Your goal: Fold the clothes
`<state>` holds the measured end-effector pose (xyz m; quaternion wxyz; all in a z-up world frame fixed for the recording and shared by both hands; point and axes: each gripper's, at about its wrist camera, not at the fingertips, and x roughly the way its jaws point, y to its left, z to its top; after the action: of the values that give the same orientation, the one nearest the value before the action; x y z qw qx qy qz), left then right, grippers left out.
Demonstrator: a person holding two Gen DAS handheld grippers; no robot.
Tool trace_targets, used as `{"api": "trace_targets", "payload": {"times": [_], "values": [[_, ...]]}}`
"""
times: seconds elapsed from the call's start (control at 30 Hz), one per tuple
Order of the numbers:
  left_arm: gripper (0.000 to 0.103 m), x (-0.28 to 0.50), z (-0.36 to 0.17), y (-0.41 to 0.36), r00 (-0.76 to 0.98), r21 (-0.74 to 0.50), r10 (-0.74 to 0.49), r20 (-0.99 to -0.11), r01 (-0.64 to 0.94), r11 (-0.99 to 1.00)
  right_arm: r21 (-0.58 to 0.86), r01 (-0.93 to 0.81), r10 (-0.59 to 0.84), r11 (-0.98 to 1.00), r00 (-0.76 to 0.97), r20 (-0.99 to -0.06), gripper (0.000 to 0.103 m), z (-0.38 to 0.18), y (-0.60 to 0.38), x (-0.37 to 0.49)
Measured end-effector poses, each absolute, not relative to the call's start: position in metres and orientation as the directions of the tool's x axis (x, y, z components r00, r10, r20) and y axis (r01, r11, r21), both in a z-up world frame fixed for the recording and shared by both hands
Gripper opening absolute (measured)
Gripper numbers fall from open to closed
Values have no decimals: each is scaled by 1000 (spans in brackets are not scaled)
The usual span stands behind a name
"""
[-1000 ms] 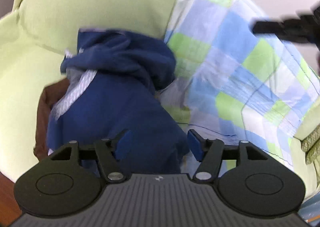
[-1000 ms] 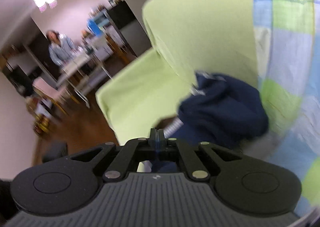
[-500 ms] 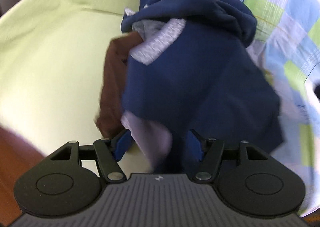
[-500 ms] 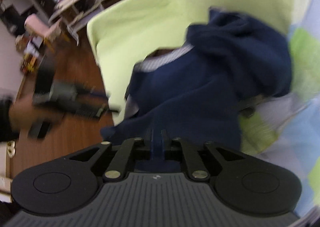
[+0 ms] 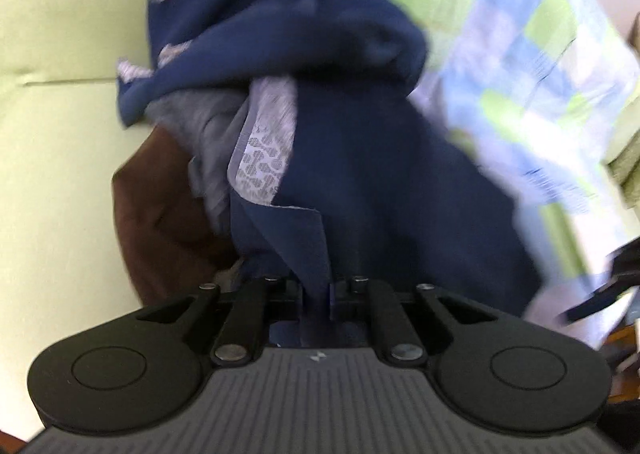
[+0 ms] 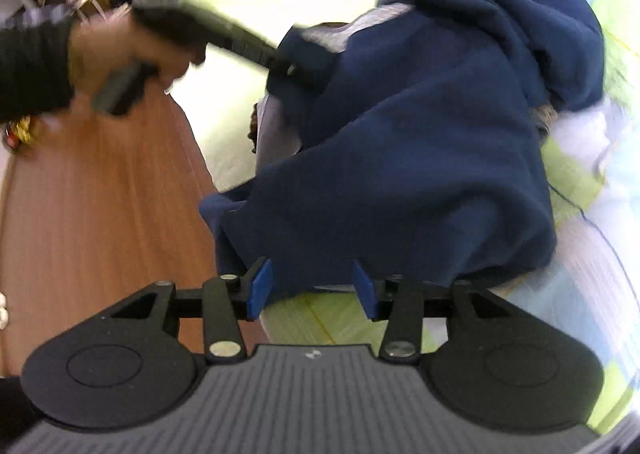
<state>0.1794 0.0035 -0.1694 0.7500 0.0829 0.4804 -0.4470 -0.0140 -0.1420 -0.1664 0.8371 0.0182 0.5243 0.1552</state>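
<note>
The navy garment point(image 5: 380, 182) lies crumpled on the light green sofa point(image 5: 60, 158), partly over a brown cloth point(image 5: 160, 206) and beside a checked blanket point(image 5: 520, 54). The left gripper point(image 5: 318, 294) is closed on an edge of it, and from there the fabric rises toward 12 o'clock in the left wrist view. The right gripper point(image 6: 312, 288) has its blue pads apart and holds nothing; the garment's lower hem sits just beyond them at 12 o'clock, its long axis running toward 1 o'clock, so I judge this gripper is the nearer one to take that hem.
</note>
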Motion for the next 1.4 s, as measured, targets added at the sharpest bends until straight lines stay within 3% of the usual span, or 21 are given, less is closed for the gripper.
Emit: {"api": "trace_targets", "payload": {"times": [0.1, 0.33, 0.47, 0.6, 0.73, 0.77, 0.8, 0.87, 0.93, 1.0, 1.07, 1.23, 1.4], "values": [[9, 179, -154, -3, 153, -252, -544, -825, 762, 596, 154, -268, 263, 951, 439, -859, 61, -168, -119, -12], [8, 177, -148, -11, 173, -184, -495, -852, 784, 592, 61, -303, 214, 951, 501, -839, 61, -191, -69, -13], [8, 178, -151, -18, 139, -183, -513, -847, 831, 526, -76, -354, 124, 932, 510, -851, 47, -214, -38, -14], [8, 190, -164, -14, 93, -195, -522, -848, 861, 470, -265, -382, -30, 885, 523, -852, 47, -245, -5, -13], [8, 199, -177, -7, 67, -197, -529, -846, 883, 426, -351, -371, -126, 860, 512, -850, 46, -259, 9, -13], [8, 200, -179, -2, 61, -186, -532, -844, 898, 398, -353, -348, -137, 869, 515, -846, 31, -256, 8, -13], [8, 200, -178, 0, 56, -180, -534, -844, 907, 380, -327, -304, -135, 895, 512, -848, 8, -251, 3, -13], [9, 198, -177, 4, 47, -165, -537, -842, 926, 340, -280, -233, -122, 931, 525, -842, 7, -235, -6, -13], [17, 195, -173, 11, 43, -128, -534, -844, 951, 280, -246, -172, -112, 954, 557, -823, 6, -208, -17, -16], [44, 194, -167, 21, 39, -85, -531, -847, 974, 208, -237, -124, -123, 964, 581, -805, 6, -182, -26, -19], [54, 193, -164, 27, 62, -23, -526, -848, 988, 154, -239, -81, -145, 968, 599, -788, 6, -156, -33, -23], [58, 181, -177, 41, 136, 217, -534, -835, 972, -91, -255, 26, -215, 967, 622, -753, 6, -103, -49, -27], [59, 165, -202, 52, 204, 474, -571, -795, 796, -375, -263, 80, -254, 962, 623, -740, 6, -86, -57, -19]]}}
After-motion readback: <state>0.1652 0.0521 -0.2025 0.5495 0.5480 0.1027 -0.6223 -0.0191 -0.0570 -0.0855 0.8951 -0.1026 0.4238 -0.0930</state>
